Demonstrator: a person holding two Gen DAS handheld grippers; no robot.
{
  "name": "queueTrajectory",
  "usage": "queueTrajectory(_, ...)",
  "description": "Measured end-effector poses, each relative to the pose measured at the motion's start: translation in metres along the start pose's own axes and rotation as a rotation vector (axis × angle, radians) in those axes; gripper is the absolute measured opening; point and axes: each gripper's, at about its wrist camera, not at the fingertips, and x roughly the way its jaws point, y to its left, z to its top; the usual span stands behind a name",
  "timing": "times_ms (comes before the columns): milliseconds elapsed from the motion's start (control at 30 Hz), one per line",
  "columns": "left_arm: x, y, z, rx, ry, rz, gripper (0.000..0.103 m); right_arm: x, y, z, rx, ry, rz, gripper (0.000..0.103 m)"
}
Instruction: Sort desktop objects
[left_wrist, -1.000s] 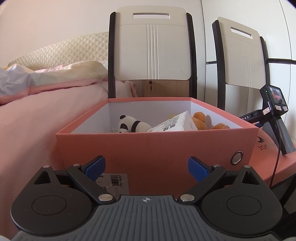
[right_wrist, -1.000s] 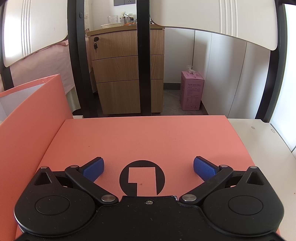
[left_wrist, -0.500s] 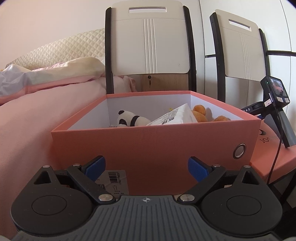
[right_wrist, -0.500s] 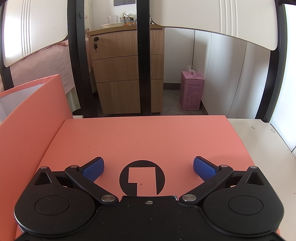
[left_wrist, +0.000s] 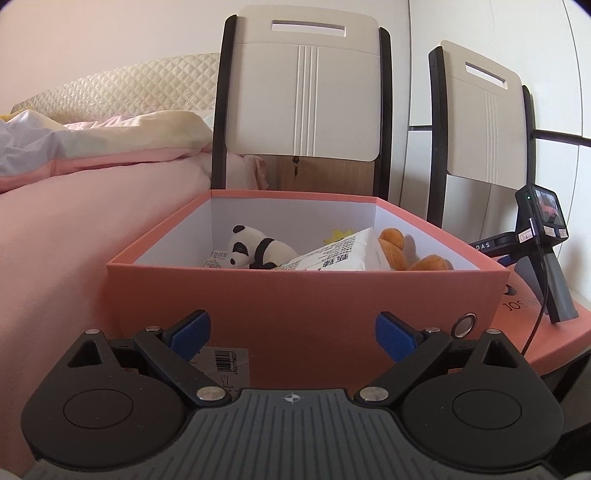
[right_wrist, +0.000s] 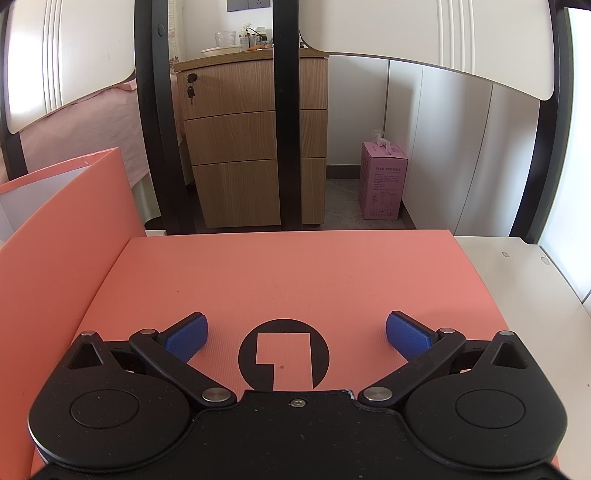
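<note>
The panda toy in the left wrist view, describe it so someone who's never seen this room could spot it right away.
Find the open salmon-pink box in front of the two chair backs. Inside, at the left of the pile, the panda toy lies beside a white printed packet. It is the only black-and-white plush; the other soft toy, on the right, is orange.

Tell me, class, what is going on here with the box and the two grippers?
A person holds a gripper in each hand, and both are open and empty. The left gripper faces the front wall of the open pink box, which already holds a toy panda, a white packet and an orange soft toy. The right gripper sits over the box lid, lying flat beside the box. Nothing is being carried at this moment.
</note>
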Motion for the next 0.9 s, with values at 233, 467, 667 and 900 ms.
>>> queueTrajectory(233,0.0011,-0.0025,-0.0004,0.010,0.003,-0.004,0.097,-0.0001,0.0001,0.0000,0.000,0.000,0.000,0.103)
queueTrajectory(467,0.0002,-0.0002,-0.0001,0.000,-0.001,-0.004,0.097,-0.0001,0.0003,0.0000,0.000,0.000,0.000,0.103)
queueTrajectory(667,-0.0009,0.0003,-0.0014,0.006,-0.005,-0.012,0.097,-0.0002,0.0004,-0.0001,0.001,0.000,-0.001,0.103)
queueTrajectory(900,-0.0018,0.0046,-0.0030,0.015,-0.022,0.036,0.097,-0.0001,0.0004,-0.0001,0.001,0.000,-0.001,0.103)
